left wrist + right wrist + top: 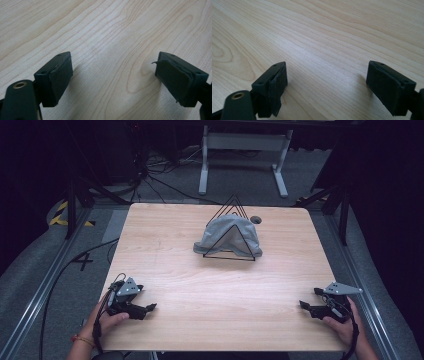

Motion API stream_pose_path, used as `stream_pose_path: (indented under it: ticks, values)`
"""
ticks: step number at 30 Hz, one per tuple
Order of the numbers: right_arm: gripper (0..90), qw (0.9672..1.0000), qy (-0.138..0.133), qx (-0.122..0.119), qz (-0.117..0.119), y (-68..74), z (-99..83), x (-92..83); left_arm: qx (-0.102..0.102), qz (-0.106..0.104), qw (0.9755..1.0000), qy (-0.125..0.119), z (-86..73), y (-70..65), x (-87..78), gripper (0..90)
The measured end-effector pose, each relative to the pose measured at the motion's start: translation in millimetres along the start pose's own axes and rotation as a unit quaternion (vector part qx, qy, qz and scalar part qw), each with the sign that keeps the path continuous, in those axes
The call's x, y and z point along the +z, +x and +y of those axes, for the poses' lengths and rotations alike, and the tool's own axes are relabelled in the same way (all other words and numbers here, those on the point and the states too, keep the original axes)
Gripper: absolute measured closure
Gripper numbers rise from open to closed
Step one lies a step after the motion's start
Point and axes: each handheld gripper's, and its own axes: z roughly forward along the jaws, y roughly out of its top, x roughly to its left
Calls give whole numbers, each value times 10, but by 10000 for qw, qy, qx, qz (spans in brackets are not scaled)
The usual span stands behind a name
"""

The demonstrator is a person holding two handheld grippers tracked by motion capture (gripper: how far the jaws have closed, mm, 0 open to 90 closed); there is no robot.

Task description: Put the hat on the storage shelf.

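Both the left gripper (150, 308) and right gripper (303, 305) are gaping wide, empty, lying well short of the grey cloth (227, 236) draping the wire rack (231, 251); no readable writing.

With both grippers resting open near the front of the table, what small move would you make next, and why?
I would probably reach both grippers forward toward the grey cloth draped over the black wire rack. The left gripper and right gripper sit at the near corners with jaws wide and nothing between them, over bare table, and the cloth is the nearest thing to them, well beyond reach.
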Motion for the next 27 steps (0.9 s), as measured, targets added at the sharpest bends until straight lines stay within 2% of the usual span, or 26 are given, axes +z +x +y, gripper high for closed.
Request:
stream_pose_path:
  ticks: [11, 19, 20, 27]
  values:
    - [164, 9999, 8, 105, -135, -5, -1, 0, -55, 45, 10000, 24, -1, 1, 0, 135]
    - [161, 9998, 14, 133, -166, -8, 0, 1, -33, 63, 9999, 110, 9, 16, 0, 101]
    - [161, 9998, 14, 131, -169, -9, 0, 1, -85, 66, 9999, 107, 9, 12, 6, 101]
    - [161, 9998, 11, 136, -172, -9, 0, 2, -124, 126, 9998, 107, 13, 14, 15, 75]
